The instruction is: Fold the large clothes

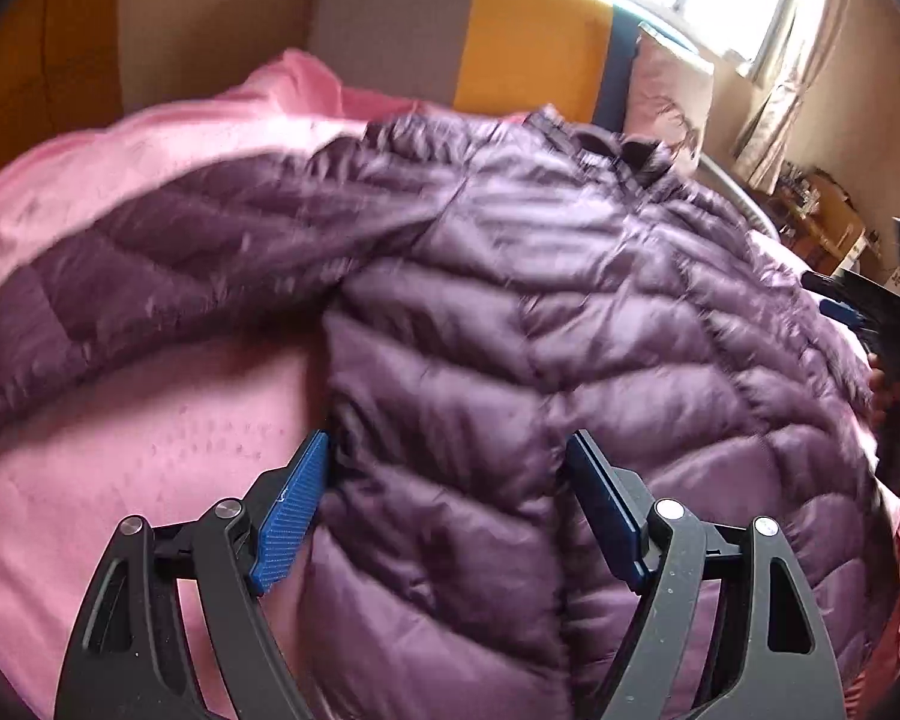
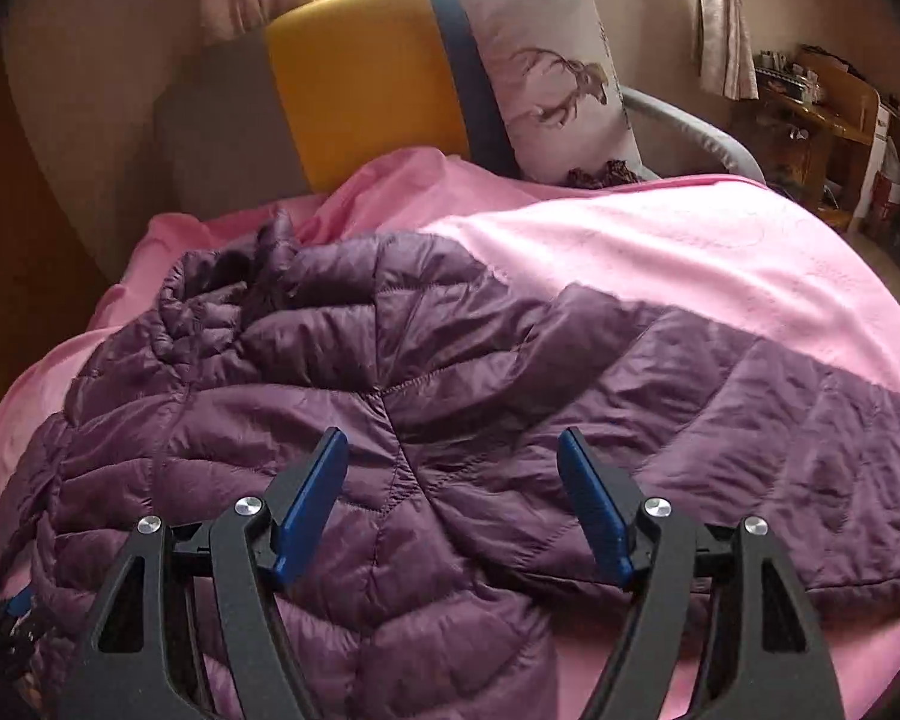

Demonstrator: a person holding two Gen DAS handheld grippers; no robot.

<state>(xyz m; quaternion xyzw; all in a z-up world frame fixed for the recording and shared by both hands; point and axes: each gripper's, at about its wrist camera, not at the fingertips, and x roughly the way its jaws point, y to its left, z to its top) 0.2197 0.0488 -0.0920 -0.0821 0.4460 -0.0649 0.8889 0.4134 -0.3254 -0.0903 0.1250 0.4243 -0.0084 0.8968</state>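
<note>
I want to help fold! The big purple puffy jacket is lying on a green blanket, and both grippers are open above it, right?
Almost. The blanket is pink, not green; the right wrist view shows it best. The rest holds: the purple puffy jacket lies spread on it, and the left gripper and the right gripper are both open above it, fingers apart.

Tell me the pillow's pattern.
White pillow with a brown deer print, clearest in the right wrist view.
</note>
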